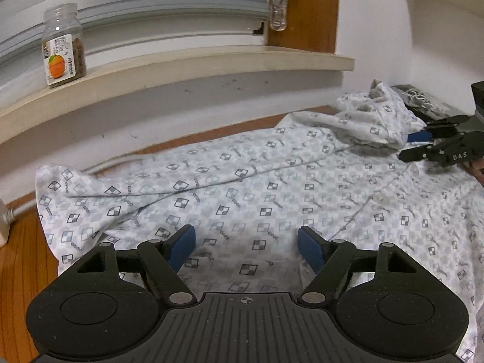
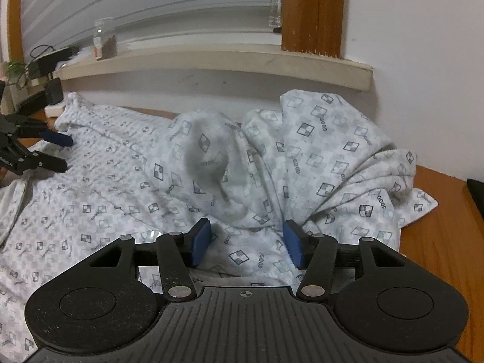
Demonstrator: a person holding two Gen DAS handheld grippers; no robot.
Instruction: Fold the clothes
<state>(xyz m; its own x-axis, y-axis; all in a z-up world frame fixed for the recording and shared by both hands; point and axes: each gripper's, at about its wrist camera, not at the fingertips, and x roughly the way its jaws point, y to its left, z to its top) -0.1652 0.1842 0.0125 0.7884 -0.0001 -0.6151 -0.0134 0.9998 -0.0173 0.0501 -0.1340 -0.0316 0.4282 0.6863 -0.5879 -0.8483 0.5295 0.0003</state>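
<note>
Closest to me, the left hand-held gripper hangs over the flat part of the patterned garment, its blue pads spread wide with only smooth cloth showing beneath them and nothing pinched. The right hand-held gripper is tipped down at the bunched end, its pads parted about halfway on either side of a ridge of crumpled fabric; the pads look clear of the cloth, so I take it as not yet gripping. The garment lies spread across the wooden worktop, one sleeve trailing toward the left edge and a heaped mound piled against the wall. The risk I see starts right there: if the right one closes on that ridge it may catch several layers at once, and pulling would drag the whole heap instead of one edge, leaving a lumpy fold. The left one, set over flat cloth, could close on nothing or just skid the fabric along. Farther back, the sleeve end sits near the worktop edge and a tug could slide it off. Beyond, a glass jar stands on the window ledge, and a high swing of cloth might clip it.
</note>
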